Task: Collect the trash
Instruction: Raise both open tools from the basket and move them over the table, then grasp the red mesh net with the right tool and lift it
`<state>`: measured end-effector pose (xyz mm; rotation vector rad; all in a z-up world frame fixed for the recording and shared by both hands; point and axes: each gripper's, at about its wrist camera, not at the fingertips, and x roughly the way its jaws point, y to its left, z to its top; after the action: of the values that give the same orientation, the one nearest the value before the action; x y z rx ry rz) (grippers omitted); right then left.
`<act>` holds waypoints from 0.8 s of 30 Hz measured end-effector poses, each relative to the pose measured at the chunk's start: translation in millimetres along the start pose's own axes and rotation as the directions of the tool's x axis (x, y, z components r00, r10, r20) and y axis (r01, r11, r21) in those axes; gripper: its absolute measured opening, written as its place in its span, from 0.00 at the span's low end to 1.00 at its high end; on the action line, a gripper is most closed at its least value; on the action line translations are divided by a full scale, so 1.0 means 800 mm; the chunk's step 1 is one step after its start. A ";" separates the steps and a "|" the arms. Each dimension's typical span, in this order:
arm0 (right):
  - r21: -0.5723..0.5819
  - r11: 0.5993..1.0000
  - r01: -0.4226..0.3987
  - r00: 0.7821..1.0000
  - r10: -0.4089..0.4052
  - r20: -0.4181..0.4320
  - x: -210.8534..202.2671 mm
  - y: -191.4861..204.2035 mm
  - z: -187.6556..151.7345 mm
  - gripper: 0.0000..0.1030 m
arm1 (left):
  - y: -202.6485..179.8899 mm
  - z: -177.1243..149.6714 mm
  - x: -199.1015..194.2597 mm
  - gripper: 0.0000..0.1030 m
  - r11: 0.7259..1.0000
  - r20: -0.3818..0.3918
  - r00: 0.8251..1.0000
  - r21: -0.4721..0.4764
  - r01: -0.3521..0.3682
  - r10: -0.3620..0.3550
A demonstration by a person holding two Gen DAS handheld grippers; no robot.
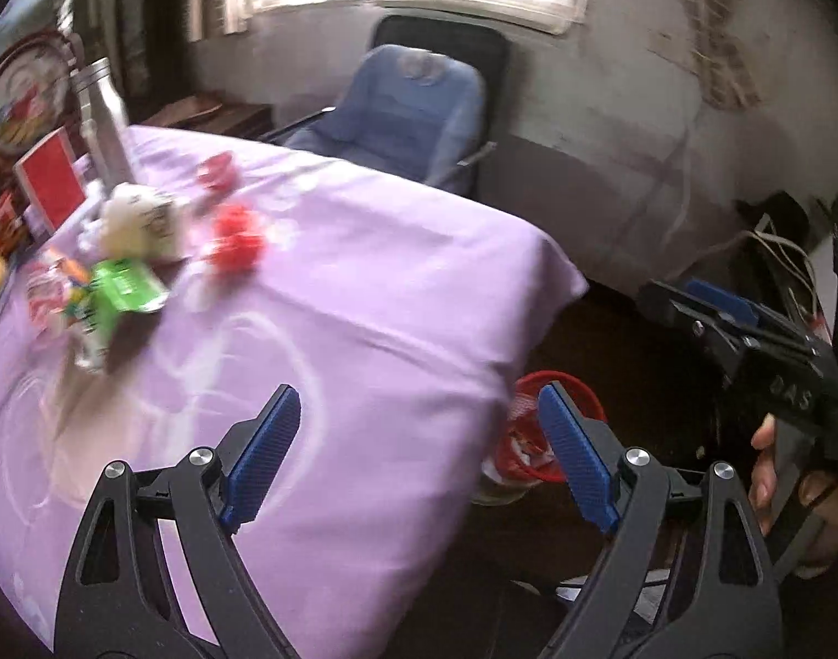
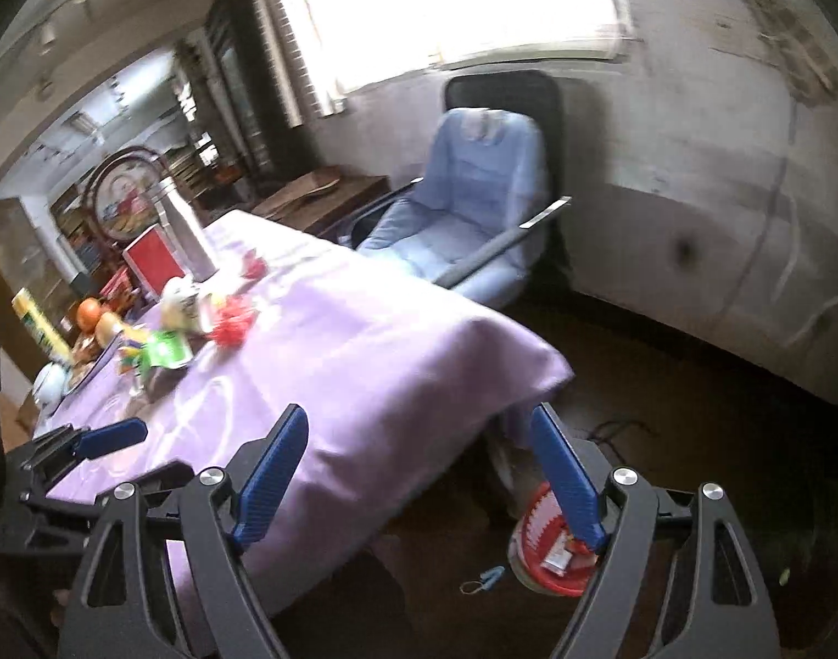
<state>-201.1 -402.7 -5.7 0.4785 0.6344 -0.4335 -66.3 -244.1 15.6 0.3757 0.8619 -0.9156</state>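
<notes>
The trash is lying in a loose cluster on the far left part of the lilac tablecloth (image 1: 364,296): a green wrapper (image 1: 125,288), a crumpled red wrapper (image 1: 238,241), a smaller red scrap (image 1: 217,169) farther back, and a pale crumpled wad (image 1: 139,219) beside a steel bottle (image 1: 103,121). These pieces are looking light, thin and soft, likely crinkly and slippery film, so they should be giving way under the pads; pinching each across a raised fold or bunched middle seems safer than scraping at a flat edge. A red bin (image 2: 551,554) is standing on the dark floor by the table's near corner, already holding some wrappers. The left gripper (image 1: 419,456) is hanging over the cloth's near edge with its blue pads wide apart, gripping nothing. The right gripper (image 2: 419,472) is likewise spread and empty, hovering above the table corner and bin, well apart from the litter.
</notes>
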 end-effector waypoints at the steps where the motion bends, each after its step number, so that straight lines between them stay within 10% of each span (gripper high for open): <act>1: -0.013 1.000 -0.009 1.000 0.009 -0.003 0.004 0.010 0.003 0.79 | 0.009 0.001 -0.003 0.83 1.000 0.002 1.000 -0.013 -0.008 0.008; 15: -0.217 0.968 -0.129 0.991 0.119 -0.055 0.066 0.158 0.059 0.80 | 0.196 0.024 -0.038 0.87 0.942 0.060 0.988 -0.314 -0.116 0.141; 24: -0.288 0.943 -0.168 0.976 0.119 -0.182 0.182 0.237 0.071 0.80 | 0.306 -0.002 -0.031 0.87 0.823 0.027 0.977 -0.545 -0.162 0.211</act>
<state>28.2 -315.0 -5.7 0.2664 0.8031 -0.1534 124.3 -89.1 18.1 -0.0745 0.9445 -0.4680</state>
